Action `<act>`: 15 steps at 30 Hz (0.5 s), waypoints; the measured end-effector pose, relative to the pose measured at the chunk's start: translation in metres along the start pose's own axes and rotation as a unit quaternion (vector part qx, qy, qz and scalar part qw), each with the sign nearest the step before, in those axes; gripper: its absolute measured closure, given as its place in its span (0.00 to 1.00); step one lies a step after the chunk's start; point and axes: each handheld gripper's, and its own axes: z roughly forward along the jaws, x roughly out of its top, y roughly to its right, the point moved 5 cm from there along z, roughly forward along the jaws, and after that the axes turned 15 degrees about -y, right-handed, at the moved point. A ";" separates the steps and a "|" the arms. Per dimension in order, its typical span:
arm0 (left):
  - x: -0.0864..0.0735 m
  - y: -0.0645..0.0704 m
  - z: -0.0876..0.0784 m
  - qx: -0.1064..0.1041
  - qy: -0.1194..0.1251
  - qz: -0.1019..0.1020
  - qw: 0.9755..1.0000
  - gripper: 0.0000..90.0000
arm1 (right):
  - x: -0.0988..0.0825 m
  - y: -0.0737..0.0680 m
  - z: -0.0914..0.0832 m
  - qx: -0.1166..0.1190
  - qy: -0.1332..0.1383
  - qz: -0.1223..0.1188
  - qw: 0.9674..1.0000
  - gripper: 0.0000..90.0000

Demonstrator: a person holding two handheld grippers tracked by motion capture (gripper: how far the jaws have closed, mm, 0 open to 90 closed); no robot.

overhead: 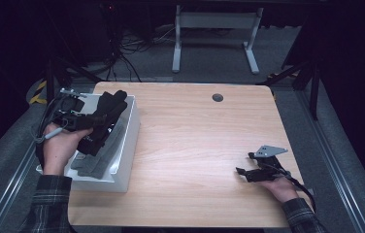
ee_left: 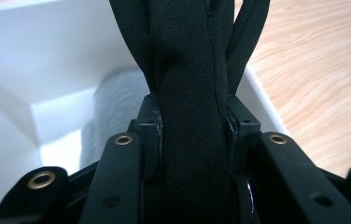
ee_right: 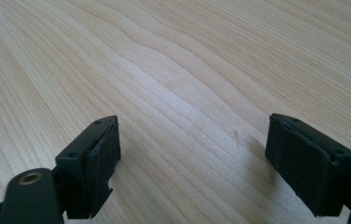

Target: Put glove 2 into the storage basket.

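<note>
The left gripper (overhead: 104, 109) is clenched on a black glove (ee_left: 190, 93): in the left gripper view both pads press into the dark fabric from either side, and the glove runs up out of the top of the picture, so its fingertips are cut off there. From the high view the glove (overhead: 107, 112) hangs over the white box (overhead: 131, 141) at the table's left edge, black against the black tool, so where fabric ends and gripper begins is hard to make out. Under it, inside the box, lies a grey fabric piece (overhead: 100, 153), partly covered by the glove and the person's left hand (overhead: 60, 145); what kind of item it is cannot be told. In the left gripper view it shows as a pale blurred patch (ee_left: 117, 100) against the box's inner wall.

Well apart, at the table's (overhead: 195, 141) right edge, the right gripper (overhead: 242, 171) rests low over bare wood. In the right gripper view its jaws stand wide with nothing between them, the right gripper (ee_right: 192, 154) over plain woodgrain; the right pad is cut off by the frame's edge
</note>
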 end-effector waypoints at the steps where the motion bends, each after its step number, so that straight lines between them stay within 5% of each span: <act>1: -0.002 -0.004 0.004 0.002 -0.002 -0.004 1.000 0.73 | 0.000 0.000 0.000 0.000 0.000 0.000 1.000 0.20; 12: -0.016 -0.035 0.049 0.000 -0.034 -0.036 0.999 0.70 | 0.000 0.000 0.000 0.000 0.000 -0.001 1.000 0.20; 15: -0.019 -0.040 0.058 0.001 -0.042 -0.043 0.998 0.60 | 0.000 0.000 0.000 0.000 0.000 -0.001 1.000 0.20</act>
